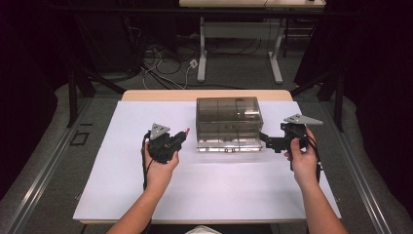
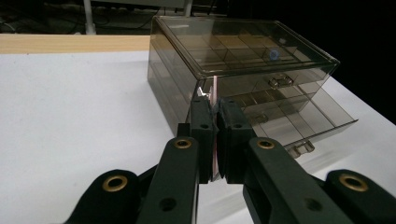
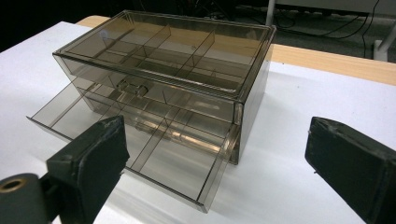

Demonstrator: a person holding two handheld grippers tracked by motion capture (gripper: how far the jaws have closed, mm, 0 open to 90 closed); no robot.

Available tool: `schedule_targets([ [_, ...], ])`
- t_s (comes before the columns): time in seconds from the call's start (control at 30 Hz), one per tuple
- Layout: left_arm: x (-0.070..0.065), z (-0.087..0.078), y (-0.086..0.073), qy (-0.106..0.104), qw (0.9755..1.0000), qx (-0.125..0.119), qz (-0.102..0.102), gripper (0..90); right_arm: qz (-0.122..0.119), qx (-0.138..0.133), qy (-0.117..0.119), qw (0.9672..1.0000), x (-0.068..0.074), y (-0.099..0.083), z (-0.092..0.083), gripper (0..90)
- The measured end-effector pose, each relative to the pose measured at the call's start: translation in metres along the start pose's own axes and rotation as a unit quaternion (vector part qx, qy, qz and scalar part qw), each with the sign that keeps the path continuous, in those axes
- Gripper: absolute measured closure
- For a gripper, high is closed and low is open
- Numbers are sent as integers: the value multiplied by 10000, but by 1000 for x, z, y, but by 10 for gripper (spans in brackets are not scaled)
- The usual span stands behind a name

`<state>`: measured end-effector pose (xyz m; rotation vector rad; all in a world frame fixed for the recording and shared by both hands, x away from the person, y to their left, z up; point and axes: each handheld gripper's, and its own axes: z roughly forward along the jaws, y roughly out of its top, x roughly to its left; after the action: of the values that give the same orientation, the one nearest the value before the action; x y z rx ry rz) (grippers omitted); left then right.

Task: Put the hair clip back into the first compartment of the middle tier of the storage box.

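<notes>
Left claw (image 2: pixel 214 122) first: its two black jaws are pinched nearly together on a thin pinkish card (image 2: pixel 215 100) that stands on edge between the pads, its top edge poking out above them. I hold this claw over the white table (image 1: pixel 122 195), just left of the smoky see-through drawer box (image 1: pixel 229 119) and apart from it. Seen from above, the same claw sits in my left hand (image 1: pixel 160 168) with its tip aimed at the box.

My right claw (image 3: pixel 219 158) has its jaws spread wide — nothing between them — and it waits just off the box's right front corner.

The box sits at the middle of the table, toward the far edge. Its bottom drawer (image 3: pixel 140 144) is pulled out toward me and I can see dividers and bare compartments inside; the upper drawer is pushed in.

As I judge it, the drawer is already opened and the card is already picked up — what remains is carrying the card over, dropping it into a compartment, and likely pushing the drawer shut.
</notes>
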<state>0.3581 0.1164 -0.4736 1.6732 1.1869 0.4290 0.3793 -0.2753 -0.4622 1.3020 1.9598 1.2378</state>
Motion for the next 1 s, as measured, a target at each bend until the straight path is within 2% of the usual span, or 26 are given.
schedule_targets([
  [0.4,-9,12,4,-78,9999,49,46,858,41,30,-21,10000,1,0,1,57],
  [0.6,-15,20,4,-169,9998,65,5,858,32,46,0,10000,1,-1,2,58],
  [1.0,-26,34,2,-282,9995,132,83,858,32,60,-1,10000,1,-1,2,58],
])
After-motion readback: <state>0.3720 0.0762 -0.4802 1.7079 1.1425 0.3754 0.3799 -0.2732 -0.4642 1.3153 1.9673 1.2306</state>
